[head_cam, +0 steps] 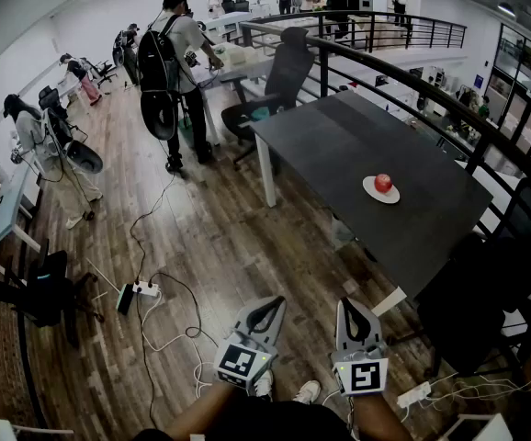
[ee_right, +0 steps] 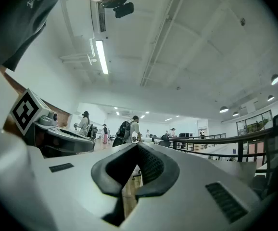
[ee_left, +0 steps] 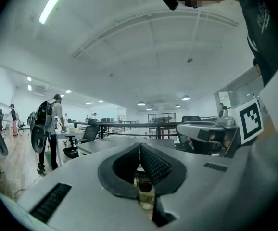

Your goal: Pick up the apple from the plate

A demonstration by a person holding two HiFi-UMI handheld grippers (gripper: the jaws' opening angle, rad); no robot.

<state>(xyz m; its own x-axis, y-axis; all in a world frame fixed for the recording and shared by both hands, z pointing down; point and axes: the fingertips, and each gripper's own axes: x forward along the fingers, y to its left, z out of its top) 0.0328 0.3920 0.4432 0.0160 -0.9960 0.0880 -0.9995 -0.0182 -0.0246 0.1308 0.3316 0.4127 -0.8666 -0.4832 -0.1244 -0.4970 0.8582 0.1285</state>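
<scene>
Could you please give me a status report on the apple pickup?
Left gripper and right gripper shut, empty, short of the table. Apple on plate, untouched. Nothing blocking the apple.

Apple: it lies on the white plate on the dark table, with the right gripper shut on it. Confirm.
The grip is wrong. The apple does lie on the white plate on the dark table, but the right gripper is shut on nothing, well short of the table. The head view shows the gap; the right gripper view shows its jaws together, empty.

Red apple (head_cam: pixel 383 183), white plate (head_cam: pixel 373 194)
</scene>
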